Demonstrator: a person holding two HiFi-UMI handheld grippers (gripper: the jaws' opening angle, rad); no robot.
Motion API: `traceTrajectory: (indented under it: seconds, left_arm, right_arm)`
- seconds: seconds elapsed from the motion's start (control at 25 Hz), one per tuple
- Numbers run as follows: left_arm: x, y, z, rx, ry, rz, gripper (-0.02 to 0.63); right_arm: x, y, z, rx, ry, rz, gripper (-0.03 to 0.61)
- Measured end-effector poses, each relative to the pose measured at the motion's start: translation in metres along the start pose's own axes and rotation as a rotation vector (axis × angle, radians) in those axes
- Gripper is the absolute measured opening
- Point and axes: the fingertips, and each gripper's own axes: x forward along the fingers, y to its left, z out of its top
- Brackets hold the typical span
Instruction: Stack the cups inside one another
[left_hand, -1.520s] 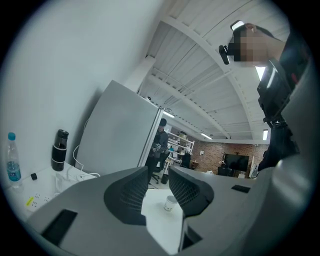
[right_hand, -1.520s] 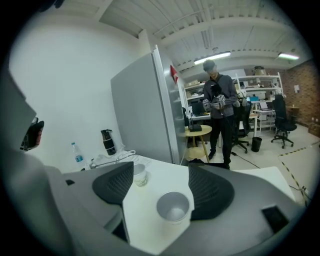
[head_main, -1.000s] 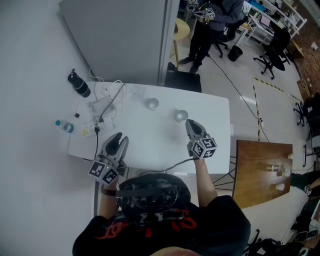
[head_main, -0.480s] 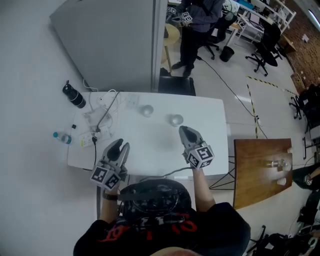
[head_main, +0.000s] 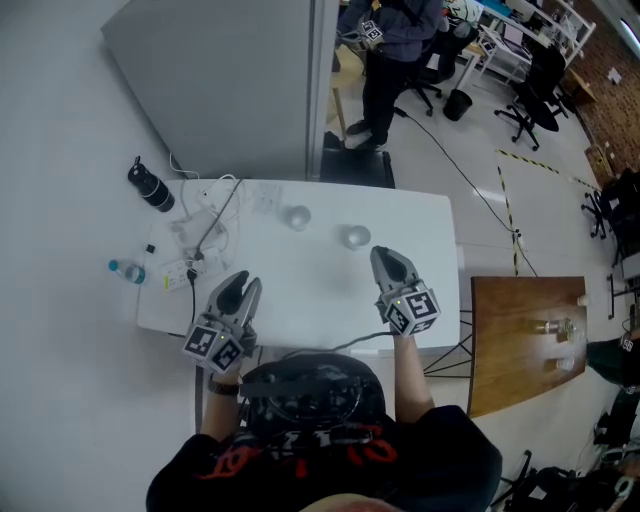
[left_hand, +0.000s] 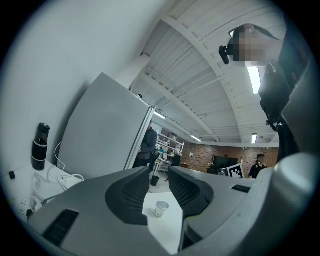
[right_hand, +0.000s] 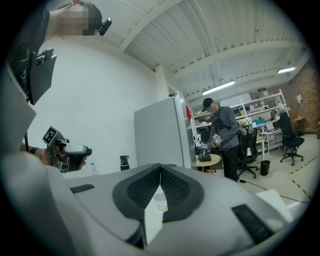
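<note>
Toward the far side of the counter (head_main: 300, 300), two cups are standing upright and apart, mouths facing up and long axes vertical: the left cup (head_main: 297, 216) and the right cup (head_main: 356, 237), neither inside the other. Nearer the front edge, the left gripper (head_main: 243, 284) is holding its jaws spread with nothing gripped; a cup (left_hand: 161, 209) is showing through the gap, well beyond the tips. The right gripper (head_main: 386, 256) is keeping its jaws pressed together at the tips, pinching nothing and touching neither cup, with the right cup just ahead of it. Both grippers are pointing roughly level across the counter, with the person's arms reaching forward over the front edge.
</note>
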Motion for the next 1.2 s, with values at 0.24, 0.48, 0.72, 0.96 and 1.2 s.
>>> traceTrajectory:
  seconds: [0.24,0.48,0.72,0.96,1.2]
  left_arm:
    - [-0.001,0.002,0.001,0.002,0.004,0.006,0.123]
    - [-0.002,0.003,0.003,0.006,0.006,0.016,0.123]
    - [0.002,0.017,0.004,0.013,-0.004,0.041,0.123]
    - [-0.014,0.024,0.008,0.013,0.002,0.091,0.123]
    - [-0.035,0.036,0.011,0.004,-0.016,0.157,0.123]
  right_arm:
    - [0.001,-0.002,0.003,-0.005,-0.007,-0.002,0.009]
    - [0.003,0.003,0.009,-0.017,-0.014,0.011,0.009]
    - [0.018,0.015,0.008,-0.043,-0.01,0.043,0.009]
    - [0.028,0.037,-0.01,-0.022,0.034,0.088,0.053]
    - [0.051,0.048,-0.029,-0.021,0.077,0.094,0.178]
